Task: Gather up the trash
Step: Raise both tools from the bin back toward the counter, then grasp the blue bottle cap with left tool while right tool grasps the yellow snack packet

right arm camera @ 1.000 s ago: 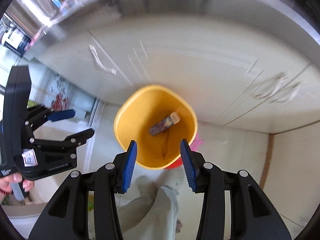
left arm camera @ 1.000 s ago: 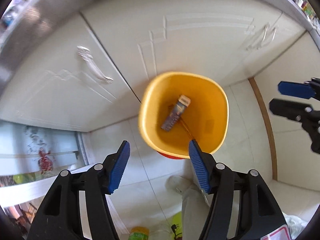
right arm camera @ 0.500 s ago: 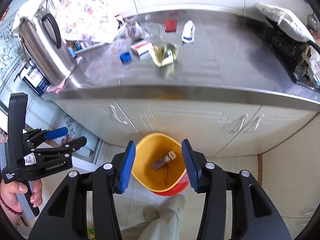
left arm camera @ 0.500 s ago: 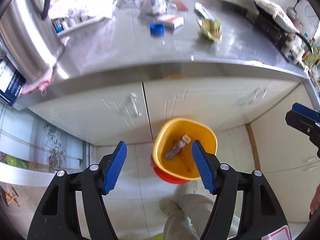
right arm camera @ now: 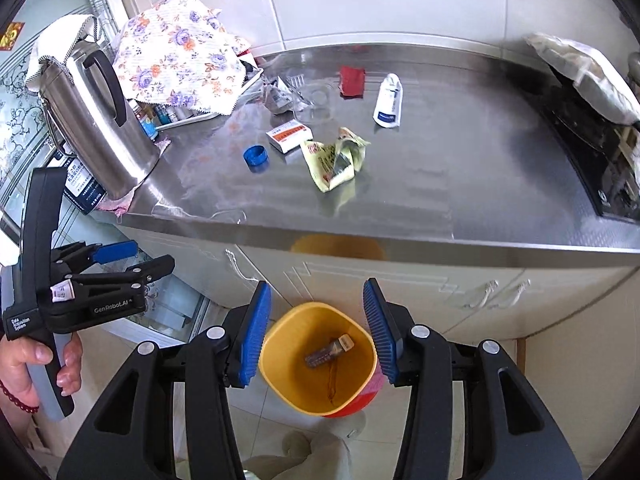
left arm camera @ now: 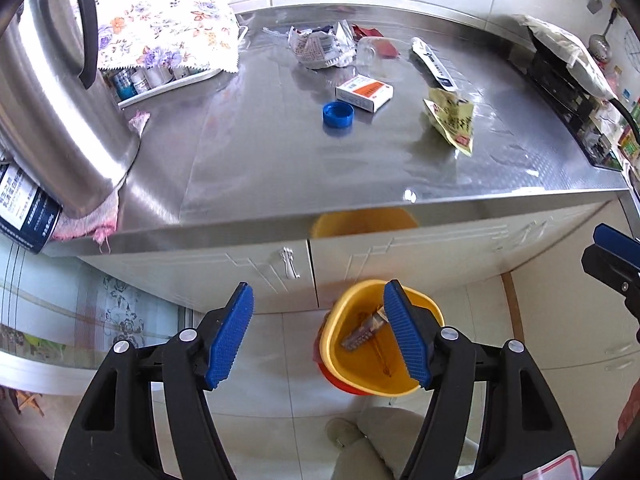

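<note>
A yellow bin (left arm camera: 380,376) (right arm camera: 320,384) stands on the floor in front of the cabinets, with a small wrapper (right arm camera: 328,354) inside. On the steel counter (left arm camera: 280,168) lie a blue cap (left arm camera: 338,114), a white and orange box (left arm camera: 364,93), a yellow wrapper (left arm camera: 452,120) (right arm camera: 332,160), a crumpled paper wrapper (left arm camera: 320,46), a white tube (right arm camera: 388,100) and a red piece (right arm camera: 352,80). My left gripper (left arm camera: 320,336) is open and empty, held above the floor and bin. My right gripper (right arm camera: 318,332) is open and empty over the bin.
A steel kettle (right arm camera: 100,120) stands at the counter's left end beside a tray under a floral cloth (right arm camera: 180,56). A stove (right arm camera: 592,148) with a bag on it is at the right. White cabinet doors (right arm camera: 400,280) sit below the counter.
Both grippers have risen and tilted up from looking down into the bin. The counter top and its trash have come into view. Both stay open and empty.
</note>
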